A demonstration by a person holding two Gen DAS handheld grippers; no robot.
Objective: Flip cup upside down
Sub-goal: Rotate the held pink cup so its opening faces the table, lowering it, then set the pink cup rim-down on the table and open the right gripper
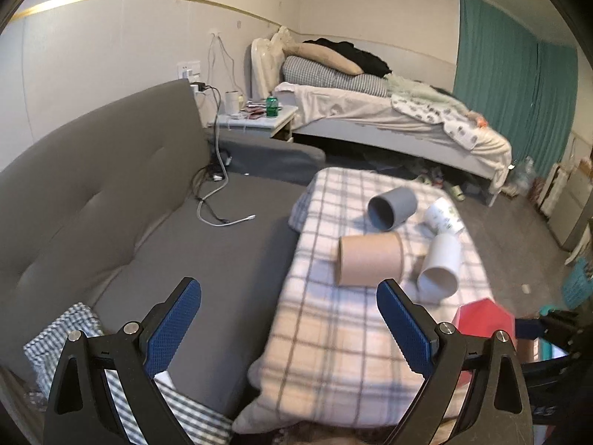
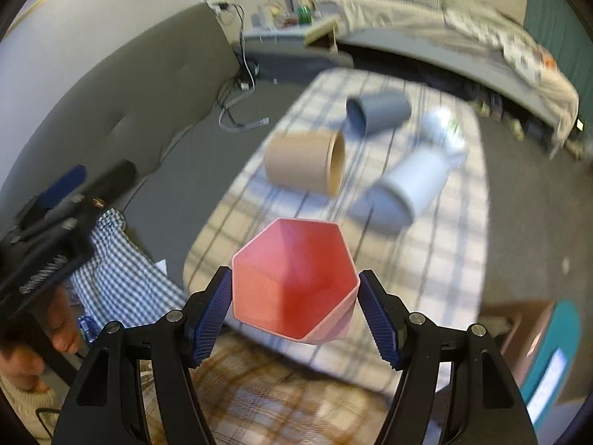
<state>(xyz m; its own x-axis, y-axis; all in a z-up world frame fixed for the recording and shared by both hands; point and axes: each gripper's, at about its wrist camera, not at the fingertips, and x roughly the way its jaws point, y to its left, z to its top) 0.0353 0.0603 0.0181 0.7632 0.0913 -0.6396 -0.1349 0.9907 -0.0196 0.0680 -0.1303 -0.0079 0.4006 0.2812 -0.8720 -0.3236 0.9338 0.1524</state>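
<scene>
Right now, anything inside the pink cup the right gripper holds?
Nothing visible: the pink cup, clamped in the right hand-held gripper, faces the camera and shows only bare faceted walls. Its deepest bottom is shaded, not clearly visible.

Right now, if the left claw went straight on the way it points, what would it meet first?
Probably the plaid blanket, then the tan cup lying on it. The left claw is open and empty; depth is unclear.

Soft, dim daylight fills both fisheye views, and straight lines bow toward dark vignetted corners. The left wrist view is fairly sharp. The right wrist view is smeared by motion blur, especially the plaid checked blanket; the pink hexagonal plastic cup stays clearer.
</scene>
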